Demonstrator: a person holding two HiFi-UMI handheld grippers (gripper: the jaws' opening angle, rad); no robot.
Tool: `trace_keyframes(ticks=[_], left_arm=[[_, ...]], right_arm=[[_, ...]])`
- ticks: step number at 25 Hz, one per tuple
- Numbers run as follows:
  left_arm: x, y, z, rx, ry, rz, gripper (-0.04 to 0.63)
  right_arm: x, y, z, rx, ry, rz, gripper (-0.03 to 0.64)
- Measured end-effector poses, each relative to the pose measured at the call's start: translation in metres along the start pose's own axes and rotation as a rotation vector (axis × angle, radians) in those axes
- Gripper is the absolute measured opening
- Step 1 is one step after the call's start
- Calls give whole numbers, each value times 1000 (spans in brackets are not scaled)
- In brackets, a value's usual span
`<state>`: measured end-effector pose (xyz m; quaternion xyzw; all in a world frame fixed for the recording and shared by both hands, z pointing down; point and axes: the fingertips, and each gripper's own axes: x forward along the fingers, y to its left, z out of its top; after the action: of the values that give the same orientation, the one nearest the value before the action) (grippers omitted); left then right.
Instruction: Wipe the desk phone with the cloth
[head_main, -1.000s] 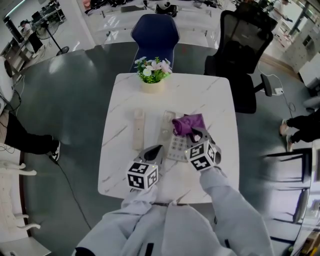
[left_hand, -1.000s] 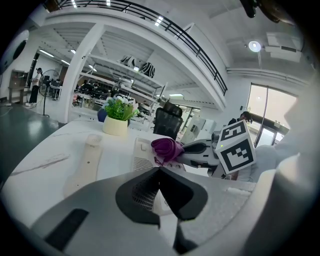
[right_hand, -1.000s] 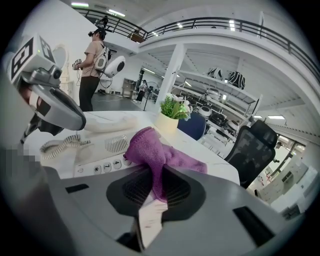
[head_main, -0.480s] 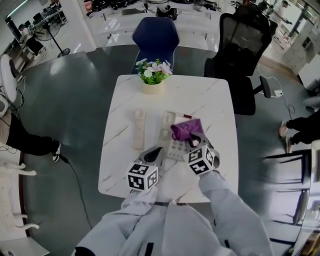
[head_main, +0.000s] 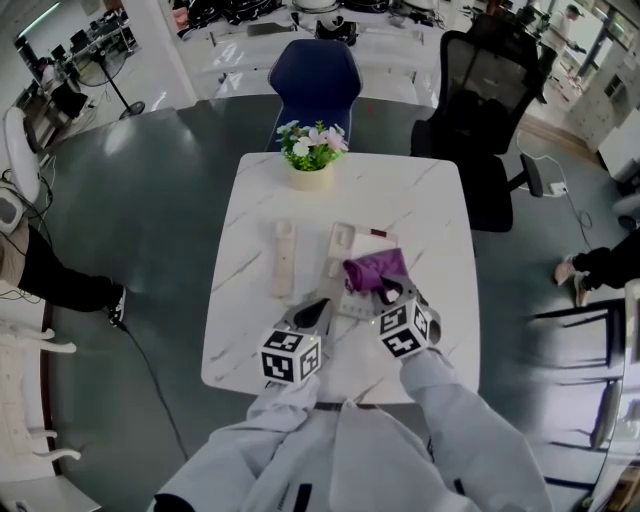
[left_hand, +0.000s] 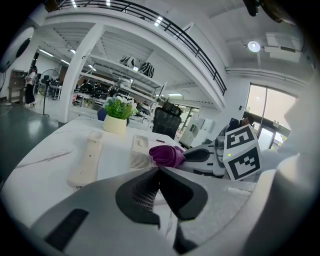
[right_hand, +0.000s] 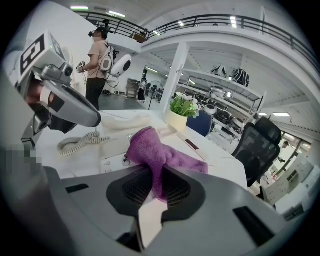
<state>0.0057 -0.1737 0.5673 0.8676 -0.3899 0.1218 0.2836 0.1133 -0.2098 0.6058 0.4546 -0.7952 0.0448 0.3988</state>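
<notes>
Right gripper: The right gripper (head_main: 390, 291), held out on a grey-sleeved arm (head_main: 455, 420) that reaches forward from the near edge of the table (head_main: 440, 200), points away from the person, low over the desk phone's near half. Its jaws are clamped on a fold of the purple cloth (right_hand: 150, 147).
Cloth: The bunched cloth lies across the right part of the desk phone (head_main: 342, 242), touching it; a loose end trails on toward the phone's far right side.
Left gripper: The left gripper (head_main: 318, 301) sits just left of the right one, its arm bent in close to the body, its tip near the phone's near left corner. The jaws are pressed together with nothing between them.
Handset: The cream handset (head_main: 284, 258) lies off the cradle on the marble top, left of the phone and parallel to it; its coiled cord (right_hand: 80, 141) runs beside the keypad.
Surroundings: A flower pot (head_main: 310, 160) stands at the far edge, with a blue chair (head_main: 318, 70) and a black chair (head_main: 490, 90) beyond.
</notes>
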Motion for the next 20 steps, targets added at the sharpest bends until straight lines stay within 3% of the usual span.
trace_keyframes(ticks=[20], left_arm=[[-15, -8, -15, -12, 8, 6, -2]], right_arm=[[-15, 37, -16, -23, 18, 59, 40]])
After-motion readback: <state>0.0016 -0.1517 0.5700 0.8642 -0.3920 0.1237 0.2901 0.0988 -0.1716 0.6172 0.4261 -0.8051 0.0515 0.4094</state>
